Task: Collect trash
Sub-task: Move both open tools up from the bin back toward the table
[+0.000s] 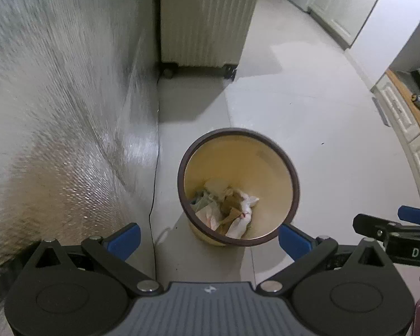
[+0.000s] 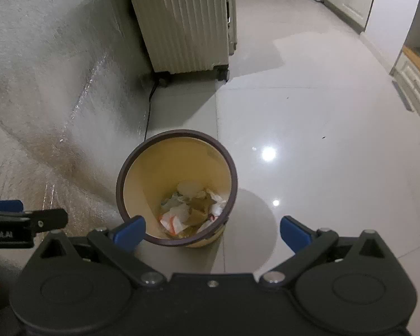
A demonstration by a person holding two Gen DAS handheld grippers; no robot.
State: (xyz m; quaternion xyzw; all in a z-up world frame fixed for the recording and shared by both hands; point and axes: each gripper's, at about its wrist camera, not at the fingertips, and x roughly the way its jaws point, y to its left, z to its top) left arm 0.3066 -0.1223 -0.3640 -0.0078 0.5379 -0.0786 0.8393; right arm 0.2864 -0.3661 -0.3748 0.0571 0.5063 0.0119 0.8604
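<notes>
Now both claws, left (image 1: 208, 236) & right (image 2: 212, 231), wide open, empty, above trash bin (image 2: 126, 180)

Glossy pale tiled floor (image 2: 308, 106) reflects ceiling lights. Textured silver wall (image 1: 56, 98) left. Ribbed cream suitcase (image 2: 182, 28) far. White cabinets (image 1: 344, 8) far right.

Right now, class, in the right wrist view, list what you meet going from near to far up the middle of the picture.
Right gripper, jaws wide with nothing between them → waste bin holding crumpled trash → bare floor tiles → ribbed white suitcase on wheels.
</notes>
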